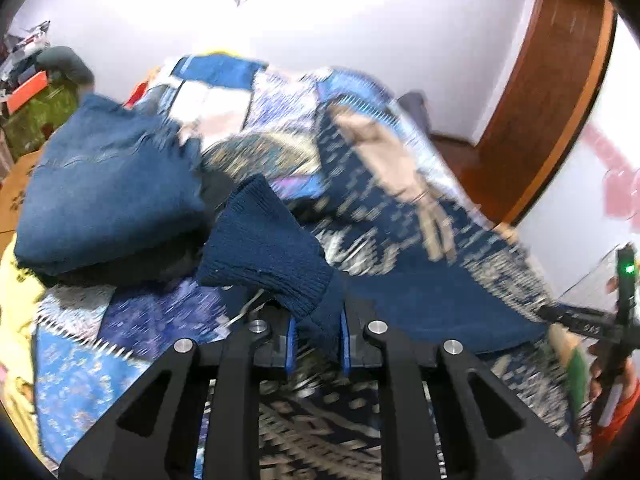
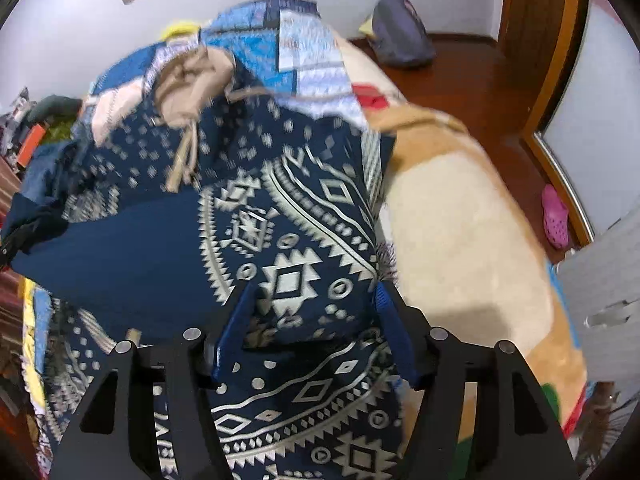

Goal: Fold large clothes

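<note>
Navy knit w/ a cream geometric pattern, that's the large sweater I'm working on, and it's lying spread over the patchwork quilt on the bed. I'm pinching its ribbed cuff w/ my left hand-held gripper, blue pads nearly together on the knit, sleeve end sticking up past the fingers. My right hand-held gripper is standing partly spread around a raised fold of the patterned body; can't tell if the pads are actually pressing it. A folded pair of jeans is sitting on the bed left of the cuff. A beige garment is lying across the sweater's far end. Left view is blurring
</note>
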